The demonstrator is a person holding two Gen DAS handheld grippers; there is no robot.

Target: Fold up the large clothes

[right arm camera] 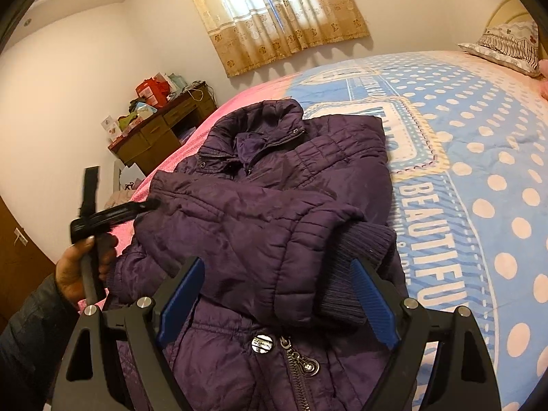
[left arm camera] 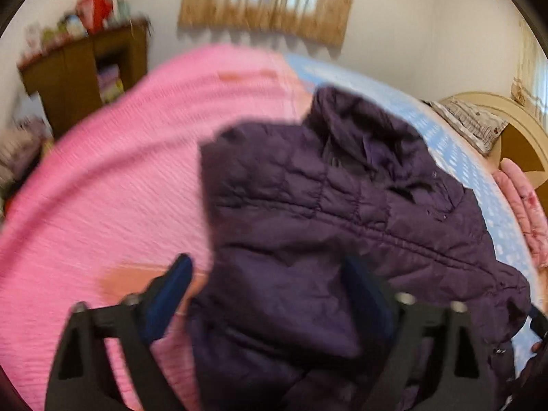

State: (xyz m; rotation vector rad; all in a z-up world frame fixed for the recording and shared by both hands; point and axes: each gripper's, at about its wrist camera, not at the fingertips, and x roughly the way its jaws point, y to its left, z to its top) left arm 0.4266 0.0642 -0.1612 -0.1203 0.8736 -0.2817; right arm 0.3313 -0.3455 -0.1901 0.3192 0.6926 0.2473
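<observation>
- The bed with its blue polka-dot and pink quilted cover (right arm camera: pixel 479 157) filled most of both views, running from the lower frame up toward the beige floral curtain (right arm camera: pixel 274 10) at top centre.
- The dark purple quilted puffer jacket (right arm camera: pixel 260 212) lay front-up on that cover in the middle of the right wrist view, collar toward the upper centre, zip pull at the bottom centre. One sleeve was folded across the chest, its ribbed knit cuff (right arm camera: pixel 356 260) resting at centre right.
- The right gripper (right arm camera: pixel 277 294) sat at the bottom of its view, blue-padded jaws apart, hovering over the folded sleeve and cuff without clamping anything.
- The left gripper (left arm camera: pixel 270 294) appeared at the bottom of its own blurred view, jaws also apart — one pad over the pink cover, the other over jacket fabric, nothing pinched between them as far as the blur allowed.
- Judged from this, the next fold was probably the hem up toward the collar. Doing it well would mean pinching through both layers at the lower corners, lifting evenly, and keeping the sleeve tucked flat — slippery padded fabric tends to spring open.
</observation>
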